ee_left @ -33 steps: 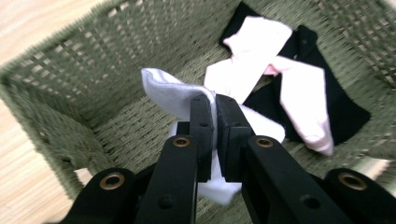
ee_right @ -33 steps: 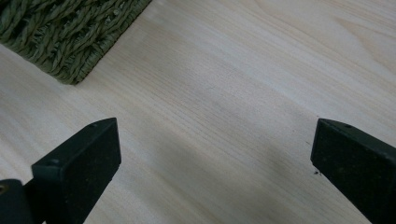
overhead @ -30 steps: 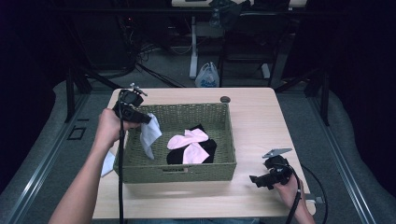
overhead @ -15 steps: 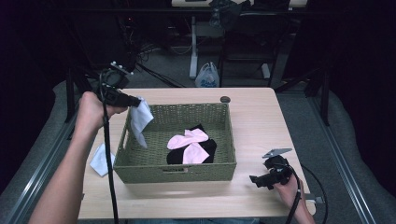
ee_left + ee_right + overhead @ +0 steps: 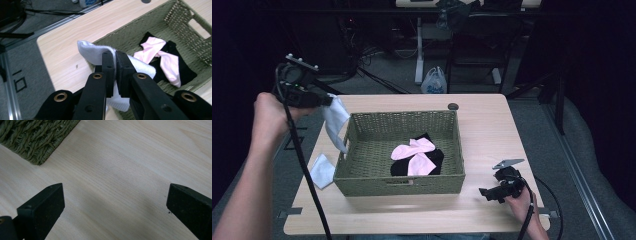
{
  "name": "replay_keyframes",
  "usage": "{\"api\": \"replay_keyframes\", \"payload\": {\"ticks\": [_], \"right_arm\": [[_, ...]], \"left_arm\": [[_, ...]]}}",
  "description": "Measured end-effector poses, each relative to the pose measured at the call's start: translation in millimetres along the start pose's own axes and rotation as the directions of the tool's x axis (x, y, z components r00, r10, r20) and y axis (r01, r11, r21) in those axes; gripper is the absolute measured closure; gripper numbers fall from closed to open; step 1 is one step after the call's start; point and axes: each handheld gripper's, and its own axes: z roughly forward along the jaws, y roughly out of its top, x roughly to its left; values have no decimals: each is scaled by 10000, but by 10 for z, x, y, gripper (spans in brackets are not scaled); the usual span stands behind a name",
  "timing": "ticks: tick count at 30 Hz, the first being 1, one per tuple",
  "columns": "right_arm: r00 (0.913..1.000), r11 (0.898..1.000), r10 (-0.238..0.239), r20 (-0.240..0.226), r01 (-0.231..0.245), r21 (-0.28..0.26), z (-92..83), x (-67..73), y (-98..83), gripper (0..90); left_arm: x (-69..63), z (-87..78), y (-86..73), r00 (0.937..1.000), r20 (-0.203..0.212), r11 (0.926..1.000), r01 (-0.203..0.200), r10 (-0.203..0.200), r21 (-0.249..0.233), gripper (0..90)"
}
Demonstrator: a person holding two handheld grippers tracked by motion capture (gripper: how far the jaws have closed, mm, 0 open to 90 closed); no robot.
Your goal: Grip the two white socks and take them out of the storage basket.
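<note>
My left gripper (image 5: 326, 101) is raised above the table's far left corner, shut on a white sock (image 5: 335, 123) that dangles down past the left rim of the green woven basket (image 5: 398, 184). In the left gripper view the white sock (image 5: 91, 53) is pinched between the closed jaws of the left gripper (image 5: 115, 53). Inside the basket lie pink socks (image 5: 413, 154) on top of black socks (image 5: 435, 157). Another white sock (image 5: 322, 171) lies flat on the table left of the basket. My right gripper (image 5: 485, 193) rests open on the table near the front right.
The light wooden table (image 5: 492, 130) has bare room to the right of the basket and along its front edge. A small dark round hole (image 5: 453, 106) sits near the far edge. The basket corner (image 5: 37, 142) is close to the right gripper (image 5: 113, 202).
My left gripper has lifted the white sock out of the basket and carried it up and to the left, beyond the basket's left rim. The right gripper has stayed still.
</note>
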Motion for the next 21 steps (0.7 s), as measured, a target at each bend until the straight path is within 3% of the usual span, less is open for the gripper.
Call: {"api": "replay_keyframes", "payload": {"ticks": [5,10,21], "right_arm": [[10000,10000,-19,-16,19,14,-1,3,2,13],[10000,10000,-11,-19,11,4,0,2,0,13],[10000,10000,-9,-6,9,6,0,2,0,13]], "left_arm": [[146,-116,-154,9989,-298,9994,349,-348,39,864],[277,-128,-332,9964,-538,9975,664,-651,229,863],[512,214,-788,9879,-603,9856,1473,-1426,826,863]]}}
